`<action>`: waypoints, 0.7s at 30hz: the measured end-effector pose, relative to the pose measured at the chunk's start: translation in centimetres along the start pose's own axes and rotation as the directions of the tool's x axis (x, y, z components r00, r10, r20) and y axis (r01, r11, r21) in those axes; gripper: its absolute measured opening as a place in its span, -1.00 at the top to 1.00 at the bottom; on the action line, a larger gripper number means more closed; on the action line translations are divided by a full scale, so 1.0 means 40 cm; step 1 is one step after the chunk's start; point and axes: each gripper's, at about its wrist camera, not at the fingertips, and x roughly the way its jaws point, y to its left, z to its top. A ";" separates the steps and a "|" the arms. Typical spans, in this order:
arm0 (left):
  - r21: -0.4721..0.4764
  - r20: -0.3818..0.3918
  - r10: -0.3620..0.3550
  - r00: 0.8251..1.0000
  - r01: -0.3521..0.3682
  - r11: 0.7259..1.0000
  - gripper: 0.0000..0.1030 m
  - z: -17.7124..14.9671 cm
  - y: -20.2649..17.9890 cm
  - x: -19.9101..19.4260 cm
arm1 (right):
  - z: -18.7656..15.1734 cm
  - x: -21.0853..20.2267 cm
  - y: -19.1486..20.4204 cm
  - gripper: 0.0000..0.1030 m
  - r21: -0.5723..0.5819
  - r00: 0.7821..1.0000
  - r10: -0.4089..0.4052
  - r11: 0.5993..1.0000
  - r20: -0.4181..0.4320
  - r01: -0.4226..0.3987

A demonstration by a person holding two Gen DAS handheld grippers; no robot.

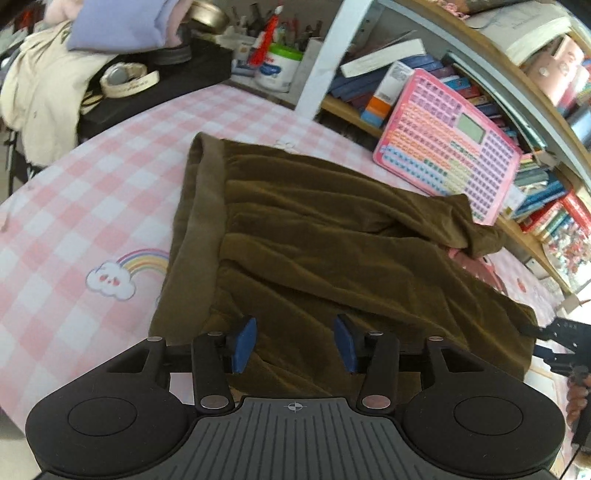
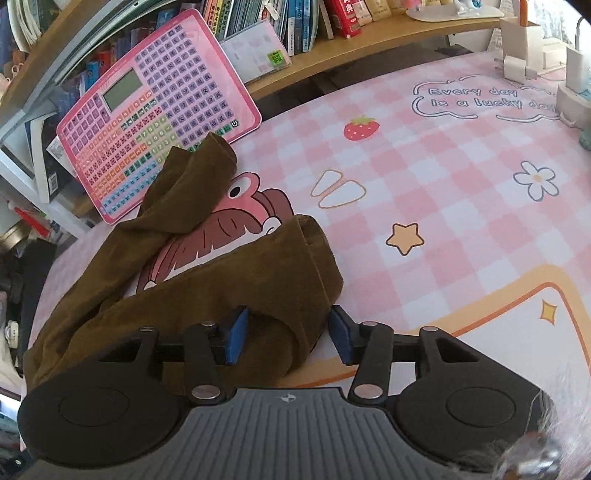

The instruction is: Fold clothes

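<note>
Blue pads lined the tips of the left claw [image 1: 294, 345], and its two black fingers were spread wide with nothing pinched between them. Right under and just past those tips lay the brown trousers [image 1: 314, 236], soft and fuzzy like velvet, full of little wrinkles. Their smoother, flat waistband [image 1: 199, 221] ran along the left side. The trousers rested on the bench [image 1: 74, 206], which wore a pink and white checked cloth with a rainbow cloud [image 1: 122, 273] printed on it.

The right claw [image 2: 288, 334] was spread wide too, pinching nothing. The end of one trouser leg [image 2: 280, 266] lay between its blue pads, with the open round cuff a bit farther out. The other leg [image 2: 184, 184] was bunched and twisted, farther away, reaching to a pink toy tablet [image 2: 159, 110] covered in small square buttons. That tablet leaned against a wooden bookshelf [image 2: 369, 33] full of books. In the left view, the right claw showed as a black shape at the trousers' far right edge.
</note>
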 end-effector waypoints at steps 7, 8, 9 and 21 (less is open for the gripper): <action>-0.033 0.003 0.039 0.999 -0.039 0.999 0.10 0.005 0.010 0.012 | 0.005 -0.122 0.024 0.84 -0.013 0.984 0.157 0.988 0.084 -0.157; -0.035 0.006 0.042 0.999 -0.041 0.999 0.10 0.007 0.010 0.013 | 0.008 -0.149 0.032 0.85 -0.021 0.978 0.181 0.983 0.105 -0.180; -0.038 0.008 0.044 0.999 -0.043 0.998 0.10 0.010 0.009 0.014 | 0.011 -0.176 0.040 0.85 -0.029 0.971 0.205 0.979 0.126 -0.203; -0.020 0.025 0.073 0.997 -0.073 0.997 0.02 0.027 0.022 0.011 | 0.062 -0.265 0.019 0.02 0.053 0.948 0.076 0.994 0.310 -0.097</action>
